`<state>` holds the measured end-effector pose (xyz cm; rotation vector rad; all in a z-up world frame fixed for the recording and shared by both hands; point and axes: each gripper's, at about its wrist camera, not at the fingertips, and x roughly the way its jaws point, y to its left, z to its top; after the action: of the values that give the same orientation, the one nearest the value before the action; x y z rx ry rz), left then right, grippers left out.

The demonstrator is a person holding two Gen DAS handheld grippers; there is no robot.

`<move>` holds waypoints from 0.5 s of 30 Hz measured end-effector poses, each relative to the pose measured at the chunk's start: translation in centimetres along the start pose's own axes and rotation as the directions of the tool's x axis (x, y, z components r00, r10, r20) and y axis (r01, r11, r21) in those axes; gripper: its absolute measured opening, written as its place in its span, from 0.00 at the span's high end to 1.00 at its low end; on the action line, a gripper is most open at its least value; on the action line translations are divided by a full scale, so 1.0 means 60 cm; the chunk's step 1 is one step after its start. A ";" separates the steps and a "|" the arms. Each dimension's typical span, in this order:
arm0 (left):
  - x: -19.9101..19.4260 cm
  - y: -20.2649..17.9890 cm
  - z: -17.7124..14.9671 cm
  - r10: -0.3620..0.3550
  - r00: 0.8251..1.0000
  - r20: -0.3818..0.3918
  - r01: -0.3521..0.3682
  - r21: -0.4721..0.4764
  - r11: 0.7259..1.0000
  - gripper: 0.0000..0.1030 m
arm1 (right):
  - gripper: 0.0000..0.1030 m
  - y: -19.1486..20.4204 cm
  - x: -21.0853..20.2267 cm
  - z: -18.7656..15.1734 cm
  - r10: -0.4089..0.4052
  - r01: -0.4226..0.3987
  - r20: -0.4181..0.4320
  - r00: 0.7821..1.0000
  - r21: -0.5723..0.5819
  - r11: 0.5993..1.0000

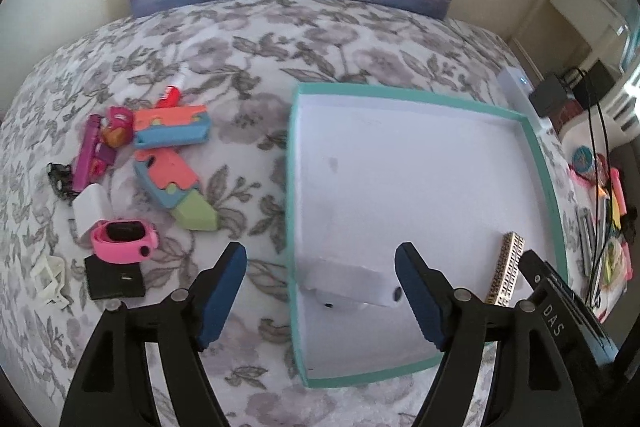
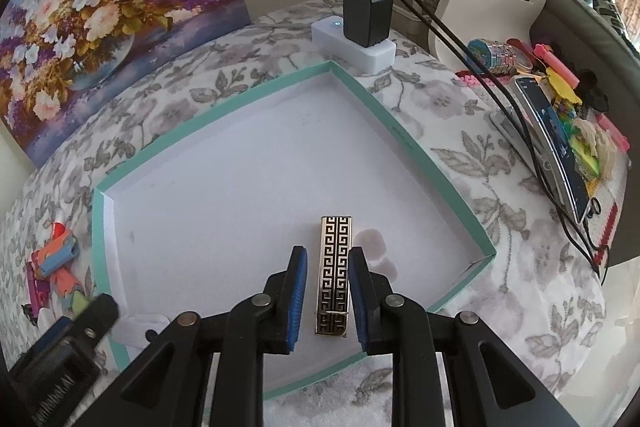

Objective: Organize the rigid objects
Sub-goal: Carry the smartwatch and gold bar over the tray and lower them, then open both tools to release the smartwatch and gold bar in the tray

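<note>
A: Where is the patterned bar [image 2: 334, 275] kept?

B: It is seen lying flat inside the teal-rimmed box [image 2: 420, 163], near its right wall, between the pads of the right tongs [image 2: 328, 297]. The pads are drawn close to its long sides; a thin gap seems to be left on each side, so a firm clamp cannot be confirmed.

A: How is it judged to handle?

B: It is judged stiff, light and glossy, so likely slippery. It is best taken across its narrow width, at mid-length.

A: And the left tongs [image 1: 320, 295]?

B: They are held wide apart, with nothing gripped, above a white block [image 1: 352, 281] resting in the box's near corner.
</note>
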<state>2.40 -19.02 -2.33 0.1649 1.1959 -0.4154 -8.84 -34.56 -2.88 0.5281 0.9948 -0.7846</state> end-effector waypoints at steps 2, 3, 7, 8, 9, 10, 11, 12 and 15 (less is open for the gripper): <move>0.000 0.010 0.001 0.012 1.000 0.000 -0.012 -0.019 1.000 0.20 | 0.72 0.002 0.002 -0.002 -0.002 0.002 -0.007 1.000 -0.004 1.000; 0.000 0.016 0.002 0.017 1.000 -0.001 -0.017 -0.032 0.999 0.13 | 0.70 0.003 0.003 -0.002 -0.001 0.001 -0.010 1.000 -0.005 1.000; 0.000 0.041 0.002 0.040 0.999 0.001 -0.040 -0.086 0.996 0.11 | 0.45 0.012 0.006 -0.005 0.008 -0.009 -0.021 1.000 -0.018 1.000; 0.000 0.045 0.001 0.046 0.999 0.003 -0.046 -0.094 0.994 0.11 | 0.44 0.015 0.006 -0.006 0.013 -0.013 -0.022 1.000 -0.023 1.000; -0.001 0.052 0.001 0.057 0.998 0.006 -0.056 -0.107 0.993 0.11 | 0.43 0.019 0.007 -0.007 0.016 -0.016 -0.025 1.000 -0.032 0.999; -0.002 0.056 0.000 0.067 0.998 0.008 -0.065 -0.117 0.991 0.11 | 0.41 0.023 0.007 -0.008 0.018 -0.019 -0.028 0.999 -0.042 0.999; -0.002 0.063 0.000 0.079 0.997 0.008 -0.077 -0.129 0.989 0.11 | 0.38 0.026 0.008 -0.010 0.020 -0.022 -0.029 0.999 -0.050 0.999; -0.002 0.068 -0.001 0.087 0.996 0.007 -0.085 -0.140 0.987 0.10 | 0.37 0.029 0.009 -0.011 0.022 -0.024 -0.031 0.999 -0.059 0.998; 0.001 0.085 -0.003 0.113 0.994 -0.003 -0.111 -0.169 0.979 0.10 | 0.32 0.038 0.011 -0.015 0.026 -0.029 -0.037 0.999 -0.080 0.996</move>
<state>4.27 -14.31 -2.93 0.0838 1.2035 -0.2143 -7.34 -32.73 -3.78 0.4871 1.0464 -0.7098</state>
